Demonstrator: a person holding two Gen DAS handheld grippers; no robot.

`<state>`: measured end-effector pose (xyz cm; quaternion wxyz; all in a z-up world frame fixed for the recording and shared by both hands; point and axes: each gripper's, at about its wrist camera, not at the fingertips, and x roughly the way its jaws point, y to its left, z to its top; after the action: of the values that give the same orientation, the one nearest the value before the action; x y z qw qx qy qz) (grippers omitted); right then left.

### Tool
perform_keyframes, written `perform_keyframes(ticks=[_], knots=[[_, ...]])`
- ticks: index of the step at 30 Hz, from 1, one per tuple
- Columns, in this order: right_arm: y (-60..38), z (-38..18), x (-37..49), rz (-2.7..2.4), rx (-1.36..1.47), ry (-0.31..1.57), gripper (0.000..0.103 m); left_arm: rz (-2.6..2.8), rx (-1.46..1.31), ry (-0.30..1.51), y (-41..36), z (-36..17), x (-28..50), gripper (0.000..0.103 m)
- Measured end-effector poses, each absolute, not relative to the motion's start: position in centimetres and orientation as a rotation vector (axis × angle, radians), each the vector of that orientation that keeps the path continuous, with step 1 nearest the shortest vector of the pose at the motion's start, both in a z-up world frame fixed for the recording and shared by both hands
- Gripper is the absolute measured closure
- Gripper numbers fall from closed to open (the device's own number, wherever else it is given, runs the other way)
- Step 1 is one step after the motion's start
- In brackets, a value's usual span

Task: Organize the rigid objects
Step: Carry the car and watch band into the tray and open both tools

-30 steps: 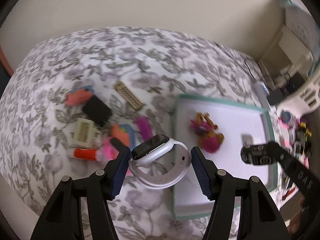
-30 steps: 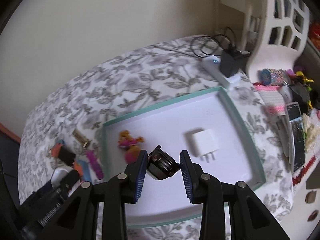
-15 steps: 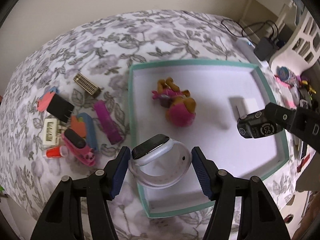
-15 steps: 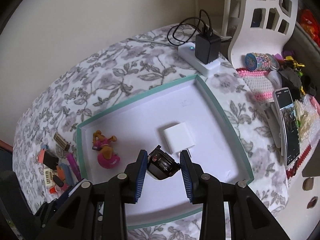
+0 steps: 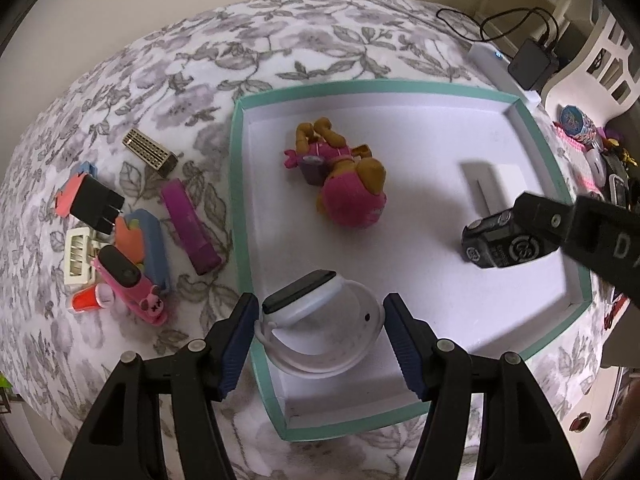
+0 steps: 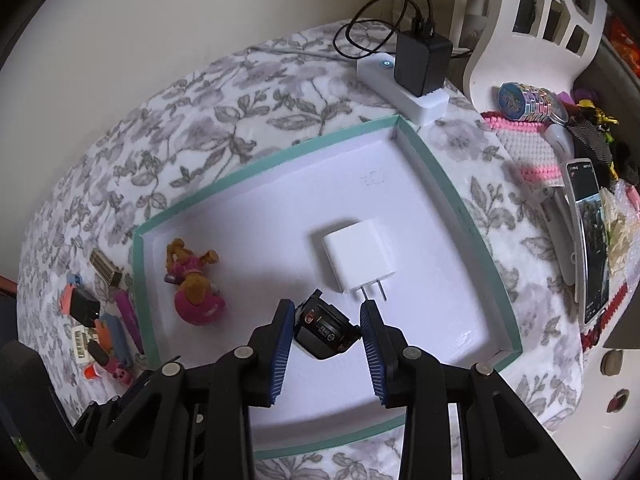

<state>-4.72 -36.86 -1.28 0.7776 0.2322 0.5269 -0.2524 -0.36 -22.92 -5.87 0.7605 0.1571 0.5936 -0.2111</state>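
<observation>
Carried from above the loose clutter to the tray's near corner, left gripper clasped the white smartwatch, right gripper pinched a black gadget above the teal tray; toy figure and charger lay inside, remaining pieces awaited on the bedspread.

My left gripper: matt black plastic, ribbed blue pads. White watch: smooth strap, glossy dark face. Tray: matt white inside, teal rim. Bedspread: soft floral cloth. Charger: smooth white plastic.
</observation>
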Motion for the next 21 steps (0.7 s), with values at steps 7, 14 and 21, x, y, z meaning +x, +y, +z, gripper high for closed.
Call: perform_keyframes(ticks=[7, 14, 21], knots=[[-36.74, -1.18, -4.57, -0.549, 0.496, 1.141, 0.067, -0.464, 0.360, 1.318, -23.15, -6.77, -0.43, 0.037], [-37.06, -0.97, -4.88, -0.564, 0.515, 1.128, 0.065, -0.490, 0.360, 1.301, -23.39, -6.65, -0.70, 0.025], [-37.17, -0.38, -5.06, -0.573, 0.509, 1.114, 0.054, -0.501, 0.363, 1.294, -23.89, -6.39, -0.81, 0.018]])
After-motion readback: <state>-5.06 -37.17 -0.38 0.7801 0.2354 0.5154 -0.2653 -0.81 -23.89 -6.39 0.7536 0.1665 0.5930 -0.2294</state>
